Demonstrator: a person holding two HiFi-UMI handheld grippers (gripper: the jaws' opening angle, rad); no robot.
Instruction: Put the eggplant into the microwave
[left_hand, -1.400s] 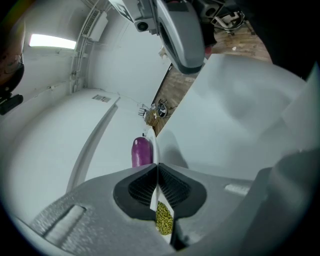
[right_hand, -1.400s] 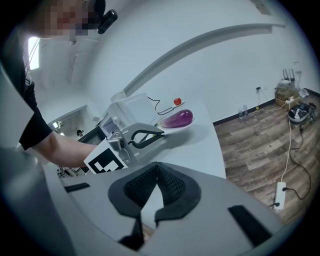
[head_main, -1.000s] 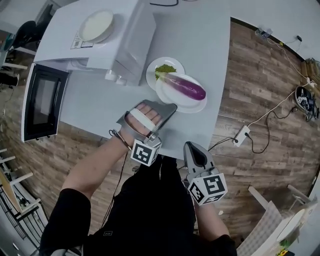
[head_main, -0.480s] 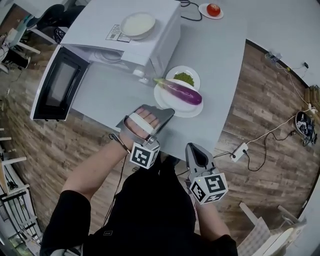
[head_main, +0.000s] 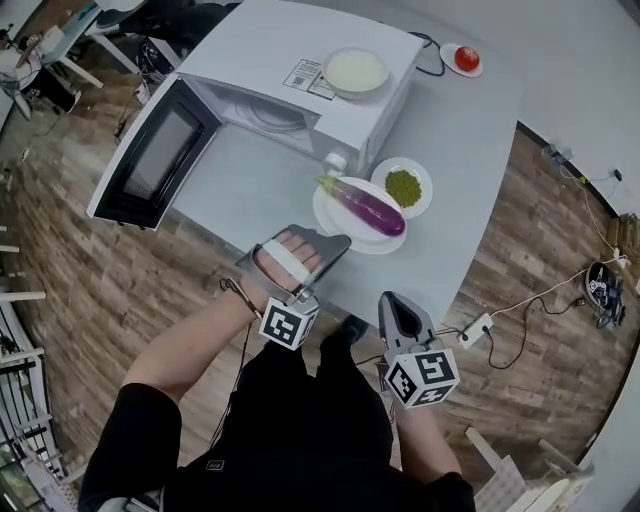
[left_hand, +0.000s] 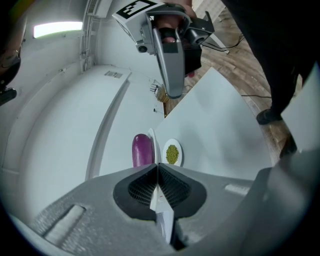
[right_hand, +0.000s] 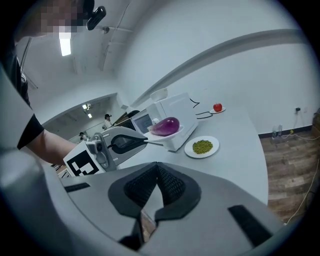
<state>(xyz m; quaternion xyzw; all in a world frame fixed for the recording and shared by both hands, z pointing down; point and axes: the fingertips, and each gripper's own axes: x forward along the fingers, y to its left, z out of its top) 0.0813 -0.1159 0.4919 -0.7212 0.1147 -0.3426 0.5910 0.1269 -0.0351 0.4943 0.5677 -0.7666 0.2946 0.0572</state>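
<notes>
Right gripper (head_main: 390, 297) is hovering nearest the person, just off the near edge of the pale grey table (head_main: 450, 140), with its jaws pressing together on nothing. Left gripper (head_main: 343, 240) is reaching further over the table, its jaws clamping the near-left rim of the round white plate (head_main: 383, 241). The glossy purple eggplant (head_main: 368, 207) is lying on that plate (green stem end pointing toward the microwave). Just beyond, to the right, a smaller white plate of green grains (head_main: 403, 187) is sitting on the table. Further left, the white microwave oven (head_main: 280, 40) is standing with its dark-windowed door (head_main: 150, 160) hanging open. A shallow white bowl (head_main: 355, 70) is resting on its top. A red tomato (head_main: 467, 57) is sitting farthest right.
</notes>
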